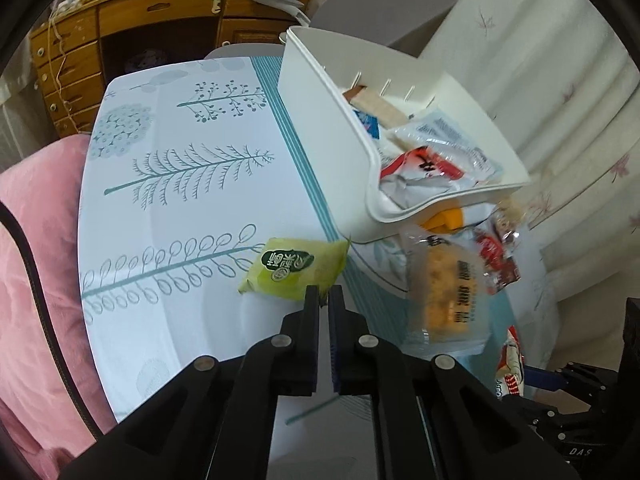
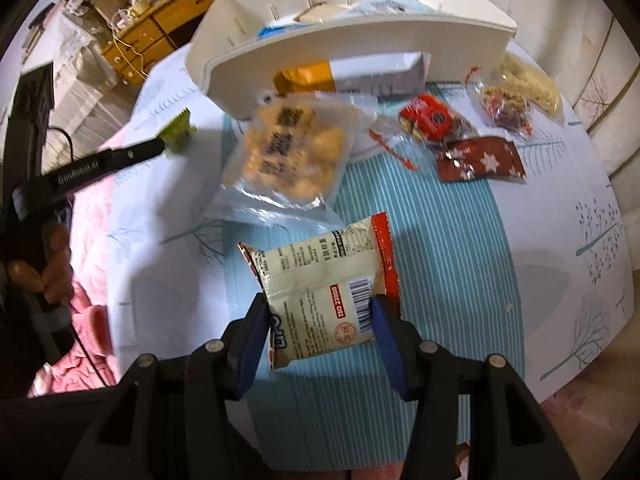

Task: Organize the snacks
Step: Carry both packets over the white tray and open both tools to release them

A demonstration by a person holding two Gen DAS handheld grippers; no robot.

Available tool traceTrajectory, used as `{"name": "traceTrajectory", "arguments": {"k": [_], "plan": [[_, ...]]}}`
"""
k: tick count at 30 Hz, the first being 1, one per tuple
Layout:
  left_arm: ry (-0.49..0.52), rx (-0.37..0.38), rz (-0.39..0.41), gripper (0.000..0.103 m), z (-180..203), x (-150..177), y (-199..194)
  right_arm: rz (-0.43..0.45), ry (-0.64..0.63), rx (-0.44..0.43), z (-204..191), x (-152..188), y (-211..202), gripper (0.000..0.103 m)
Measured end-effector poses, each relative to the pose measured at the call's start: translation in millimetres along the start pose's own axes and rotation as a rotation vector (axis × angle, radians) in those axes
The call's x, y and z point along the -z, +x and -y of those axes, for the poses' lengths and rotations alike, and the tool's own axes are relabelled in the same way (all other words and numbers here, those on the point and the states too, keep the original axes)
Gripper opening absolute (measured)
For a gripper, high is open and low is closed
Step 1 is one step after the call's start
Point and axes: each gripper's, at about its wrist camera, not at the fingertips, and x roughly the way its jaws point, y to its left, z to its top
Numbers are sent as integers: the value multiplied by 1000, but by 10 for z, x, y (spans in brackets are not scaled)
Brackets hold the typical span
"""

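Two grippers, one white bin

The white bin (image 1: 320, 120) holds mixed snack packets; left gripper (image 1: 324, 294) pinches the green packet (image 1: 294, 268); right gripper (image 2: 320, 312) clamps the beige packet (image 2: 324, 284) beside it.

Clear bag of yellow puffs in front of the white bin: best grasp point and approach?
Take the clear bag of yellow puffs by its flat, empty sealed margin at the near end, coming from above on the near side. The puffed middle looks too wide and crushable, and the far end lies close under the white bin. Both grippers are probably busy: right gripper holds the cream packet, left gripper pinches the green packet.
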Motion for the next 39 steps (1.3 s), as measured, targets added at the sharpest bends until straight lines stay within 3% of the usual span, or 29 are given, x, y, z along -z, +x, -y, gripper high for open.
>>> {"name": "traceTrajectory", "arguments": {"k": [6, 11, 13, 18, 22, 28, 37, 39], "plan": [[-62, 28, 36, 2, 99, 3, -187, 52, -55, -69, -62, -177, -284, 51], [-177, 3, -75, 4, 89, 18, 4, 108, -96, -117, -91, -303, -515, 51], [-228, -16, -91, 8, 60, 40, 75, 128, -118, -135, -93, -373, -623, 51], [-290, -92, -121, 32, 40, 29, 234, 178, -170, -158, -89, -505, -838, 52], [-388, -137, -139, 35, -58, -11, 362, 195, -200, -173, -12, -599, -967, 52], [-481, -174, -130, 48, -117, -98, 505, 188, -234, -181, 149, -689, -1011, 52], [-537, -273, -115, 49, -25, -160, 685, 150, -247, -201, 417, -766, -948, 52], [-538, -295, -105, 43, 37, -159, 706, 147, -258, -205, 459, -788, -943, 52]]}}
